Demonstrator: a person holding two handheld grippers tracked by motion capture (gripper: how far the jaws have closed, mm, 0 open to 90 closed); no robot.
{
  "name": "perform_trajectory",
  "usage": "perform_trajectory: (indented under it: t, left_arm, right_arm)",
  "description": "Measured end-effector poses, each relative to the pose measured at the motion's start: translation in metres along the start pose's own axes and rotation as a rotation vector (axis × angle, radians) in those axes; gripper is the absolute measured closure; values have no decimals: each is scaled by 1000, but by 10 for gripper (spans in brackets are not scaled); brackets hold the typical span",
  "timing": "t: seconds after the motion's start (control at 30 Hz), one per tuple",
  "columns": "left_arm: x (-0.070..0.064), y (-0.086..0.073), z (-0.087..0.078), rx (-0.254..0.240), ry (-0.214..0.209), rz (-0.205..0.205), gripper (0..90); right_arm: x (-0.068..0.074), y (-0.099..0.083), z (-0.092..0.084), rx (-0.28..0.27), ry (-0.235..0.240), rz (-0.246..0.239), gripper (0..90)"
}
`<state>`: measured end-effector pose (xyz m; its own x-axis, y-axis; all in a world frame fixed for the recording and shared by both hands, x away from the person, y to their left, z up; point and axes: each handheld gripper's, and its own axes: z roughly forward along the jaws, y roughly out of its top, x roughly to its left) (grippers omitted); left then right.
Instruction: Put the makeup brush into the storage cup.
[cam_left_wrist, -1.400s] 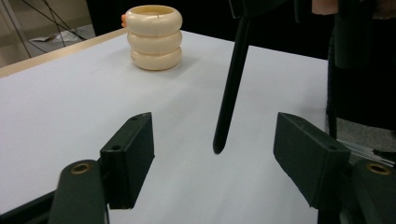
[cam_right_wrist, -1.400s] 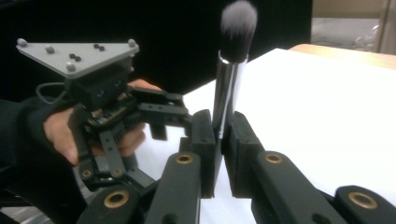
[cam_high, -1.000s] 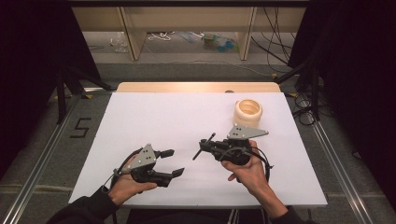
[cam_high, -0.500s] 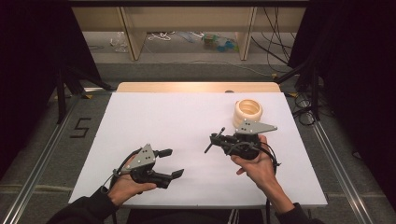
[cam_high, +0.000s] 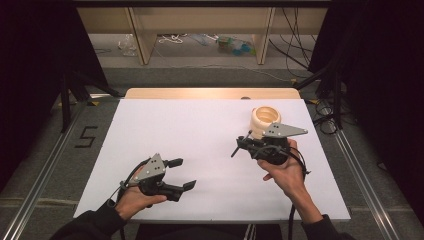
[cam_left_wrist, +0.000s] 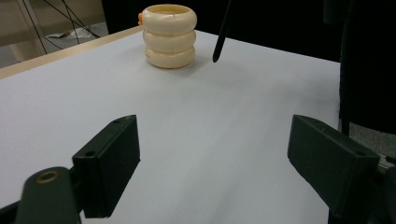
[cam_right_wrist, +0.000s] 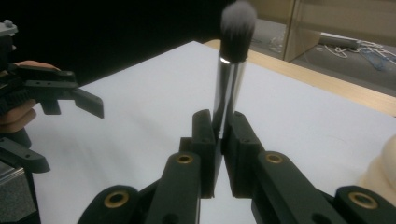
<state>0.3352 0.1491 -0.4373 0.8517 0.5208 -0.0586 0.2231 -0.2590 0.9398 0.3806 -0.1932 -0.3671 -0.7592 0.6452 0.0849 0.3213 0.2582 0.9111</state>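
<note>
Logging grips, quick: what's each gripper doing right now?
Left gripper: open, nothing between its jaws, just been opening.
Right gripper: shut on the makeup brush.

We see a white table top with a pale wooden edge at its far side. Beyond it stands a light wooden shelf unit over a grey floor strewn with cables. Black curtains hang on both sides, metal rails run alongside, and a "5" marks the floor.
</note>
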Motion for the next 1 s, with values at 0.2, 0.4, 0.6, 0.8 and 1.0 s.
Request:
perform_trajectory:
  t: [0.2, 0.4, 0.6, 0.8, 1.0]
  left_arm:
    - [0, 0, 0, -1, 1, -3, 169]
    - [1, 0, 1, -2, -3, -7, 171]
    - [0, 0, 1, 4, 1, -11, 171]
    - [1, 0, 1, 9, -1, -6, 172]
    - [0, -1, 1, 11, 1, -14, 173]
  right_arm:
    - [-10, 1, -6, 15, -42, -9, 839]
    - [-18, 1, -11, 39, -78, -22, 839]
    - [-29, 1, -16, 32, -114, -19, 839]
    - [-40, 2, -24, 31, -144, -7, 839]
    - [-52, 6, -32, 29, -179, 3, 839]
